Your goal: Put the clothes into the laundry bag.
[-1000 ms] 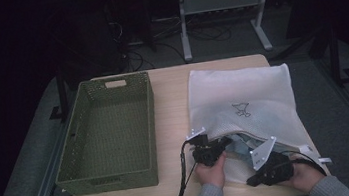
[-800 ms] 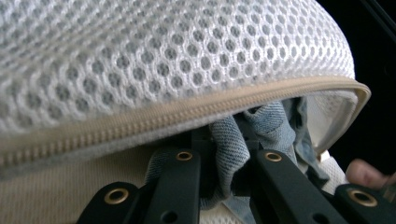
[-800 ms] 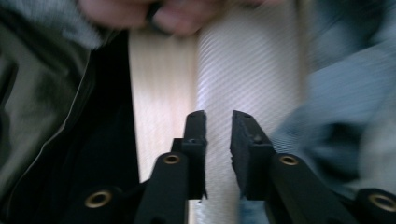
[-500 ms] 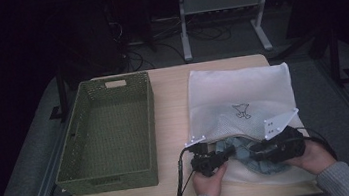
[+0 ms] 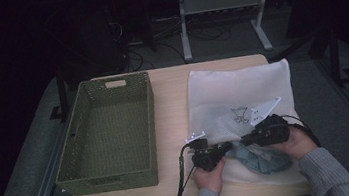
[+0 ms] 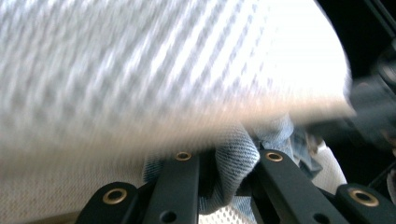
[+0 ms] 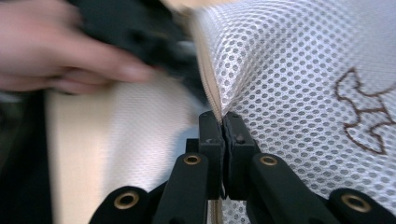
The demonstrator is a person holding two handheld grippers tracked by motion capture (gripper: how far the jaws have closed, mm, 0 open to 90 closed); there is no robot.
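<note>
The blue denim cloth (image 5: 263, 157) lies at the near mouth of the white mesh bag (image 5: 242, 94), on the table (image 5: 170, 103) right of the green basket (image 5: 108, 131). A denim fold (image 6: 231, 161) is pinched in the left gripper (image 5: 219, 149). The bag's zipper edge (image 7: 210, 100) is clamped in the fully closed right gripper (image 7: 223, 126). If that thin edge slips, the mouth may collapse and the cloth may snag.

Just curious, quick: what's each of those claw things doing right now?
Left gripper: closed on the blue denim cloth.
Right gripper: closed on the zipper edge of the white mesh bag.
</note>
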